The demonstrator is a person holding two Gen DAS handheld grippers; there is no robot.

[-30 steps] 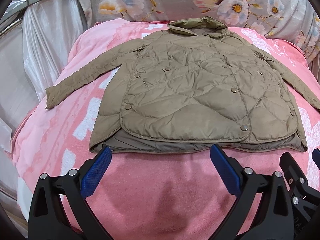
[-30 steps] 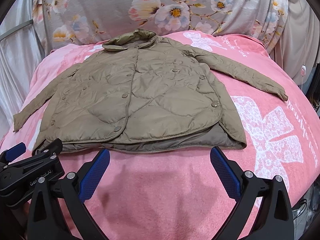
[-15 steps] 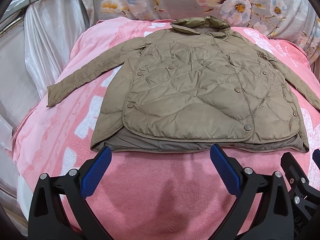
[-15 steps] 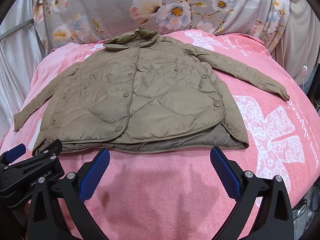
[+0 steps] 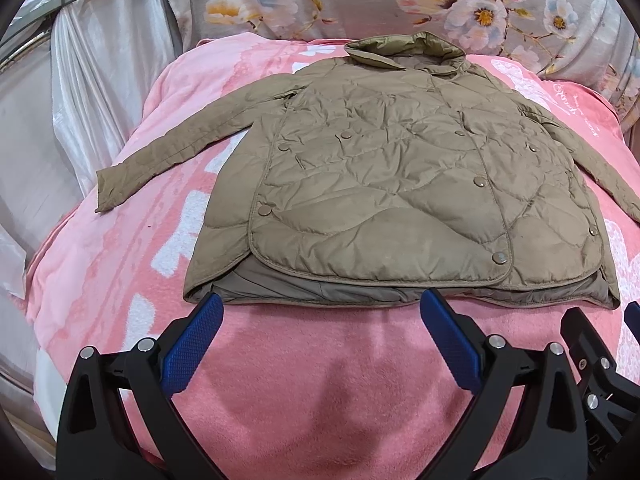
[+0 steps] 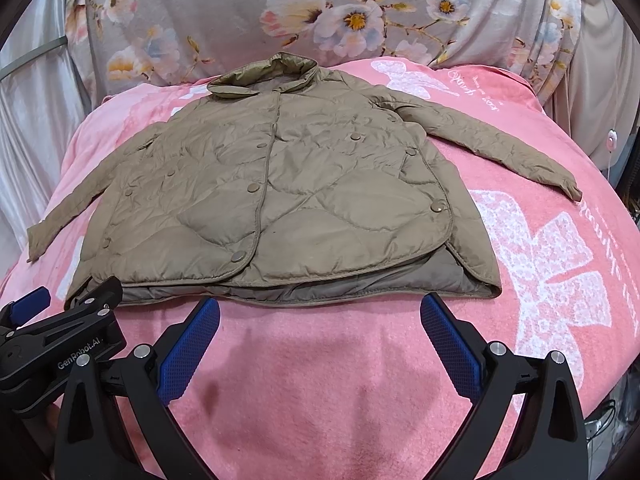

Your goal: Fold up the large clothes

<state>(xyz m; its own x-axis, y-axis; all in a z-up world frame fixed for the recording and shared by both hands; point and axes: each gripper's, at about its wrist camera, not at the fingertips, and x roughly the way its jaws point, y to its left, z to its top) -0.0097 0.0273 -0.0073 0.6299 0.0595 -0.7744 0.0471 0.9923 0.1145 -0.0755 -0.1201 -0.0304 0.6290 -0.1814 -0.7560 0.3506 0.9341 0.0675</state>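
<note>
Over the last second both views have crept forward; the jacket [image 5: 400,184] sits slightly lower and nearer in each now, its hem closer to the blue pads, which I read as the approach to a first grasp; nothing about the garment itself has shifted. It lies face up and spread flat on the pink blanket [image 5: 312,380] covering the bed, collar [image 6: 266,76] at the far end against the floral drape [image 6: 320,12], hem toward the cameras, front snapped closed, grey lining showing along the lower edge; no fold has been made yet. One sleeve [image 5: 168,152] stretches out to the left side, the other sleeve [image 6: 496,144] to the right, both lying on the blanket.

The left tongs [image 5: 320,320] stand wide apart and hold nothing, tips just short of the hem's left half; the right tongs [image 6: 320,320] are equally wide and empty, just short of the hem's right half; each shows at the edge of the other's view, so they hover side by side.

No baskets, boxes or other containers appear in either view; the jacket is the only thing on the bed. The likely next move, judging by the layout, is bringing a sleeve or side across the body.
</note>
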